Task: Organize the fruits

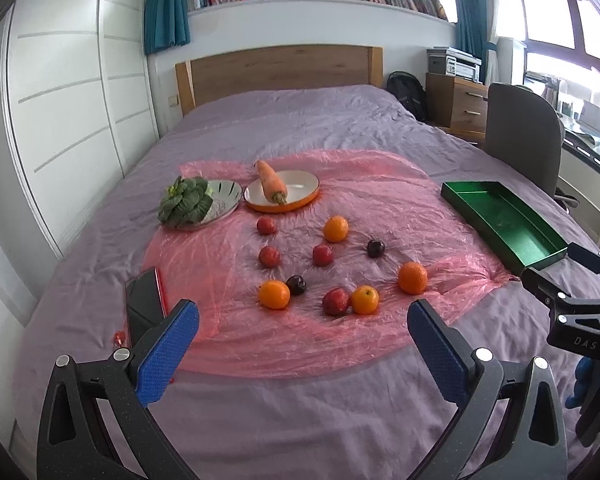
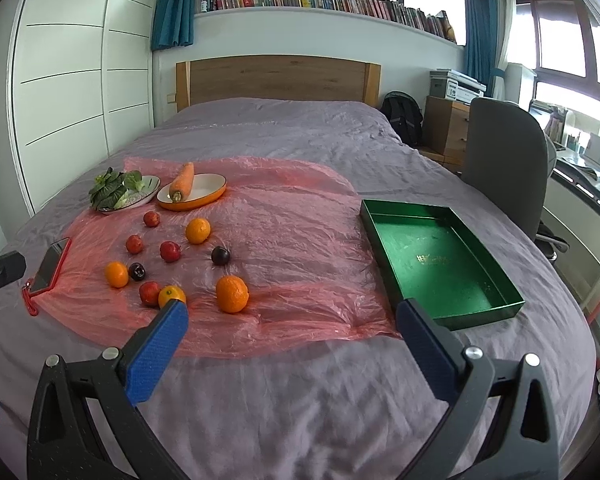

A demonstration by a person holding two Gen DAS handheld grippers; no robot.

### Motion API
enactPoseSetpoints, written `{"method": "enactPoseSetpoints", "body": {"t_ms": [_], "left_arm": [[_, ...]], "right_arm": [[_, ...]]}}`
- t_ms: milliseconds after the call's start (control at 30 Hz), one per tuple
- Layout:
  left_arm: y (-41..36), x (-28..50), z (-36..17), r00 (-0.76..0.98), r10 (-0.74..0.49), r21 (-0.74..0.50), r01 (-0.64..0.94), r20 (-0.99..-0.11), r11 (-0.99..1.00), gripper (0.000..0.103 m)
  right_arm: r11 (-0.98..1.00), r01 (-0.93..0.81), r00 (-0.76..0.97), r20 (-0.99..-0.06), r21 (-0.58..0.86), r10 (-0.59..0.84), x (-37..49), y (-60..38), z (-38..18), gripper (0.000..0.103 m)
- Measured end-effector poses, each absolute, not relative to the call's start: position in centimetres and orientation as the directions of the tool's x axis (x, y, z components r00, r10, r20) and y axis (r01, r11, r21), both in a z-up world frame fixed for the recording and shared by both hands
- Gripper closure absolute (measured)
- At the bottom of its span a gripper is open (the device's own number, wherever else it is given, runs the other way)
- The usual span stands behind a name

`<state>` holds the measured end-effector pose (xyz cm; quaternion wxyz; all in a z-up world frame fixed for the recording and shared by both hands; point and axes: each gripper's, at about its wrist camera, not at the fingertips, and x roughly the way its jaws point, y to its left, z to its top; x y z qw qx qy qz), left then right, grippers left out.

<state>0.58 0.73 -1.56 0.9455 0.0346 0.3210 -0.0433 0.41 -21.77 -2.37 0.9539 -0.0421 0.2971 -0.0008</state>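
Both grippers, left [image 1: 302,330] and right [image 2: 290,330], stand wide apart over the bed [image 2: 300,392]; one orange [image 2: 171,295] is partly hidden behind a finger.

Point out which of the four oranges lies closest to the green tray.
The large orange at the near right edge of the fruit group. It lies apart from the rest, with only bare pink plastic sheet between it and the green tray.

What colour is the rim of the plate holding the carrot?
Orange outside, white inside. The plate under the carrot shows best in the left wrist view.
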Motion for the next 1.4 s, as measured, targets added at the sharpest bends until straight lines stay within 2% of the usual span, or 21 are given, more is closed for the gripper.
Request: {"method": "enactPoseSetpoints", "body": {"t_ms": [133,867,1400], "left_arm": [[1.8,1.1,-1.7,0.767,-0.077,-0.019,0.085,-0.637,0.996,0.001],[2.9,2.1,-1.4,0.743,-0.013,-0.011,0.007,-0.669,1.000,0.001],[2.5,2.4,-1.8,0.732,-0.046,-0.025,0.040,-0.680,0.999,0.001]], "right_arm": [[0.996,-0.034,0.823,-0.568,-0.079,-0.017,0.4,-21.8,-2.4,0.000],[0.996,-0.051,0.823,-0.568,-0.072,0.001,0.3,-21.3,-2.4,0.000],[0.996,-0.057,0.829,-0.560,-0.069,0.009,0.5,-21.3,-2.5,0.000]]}}
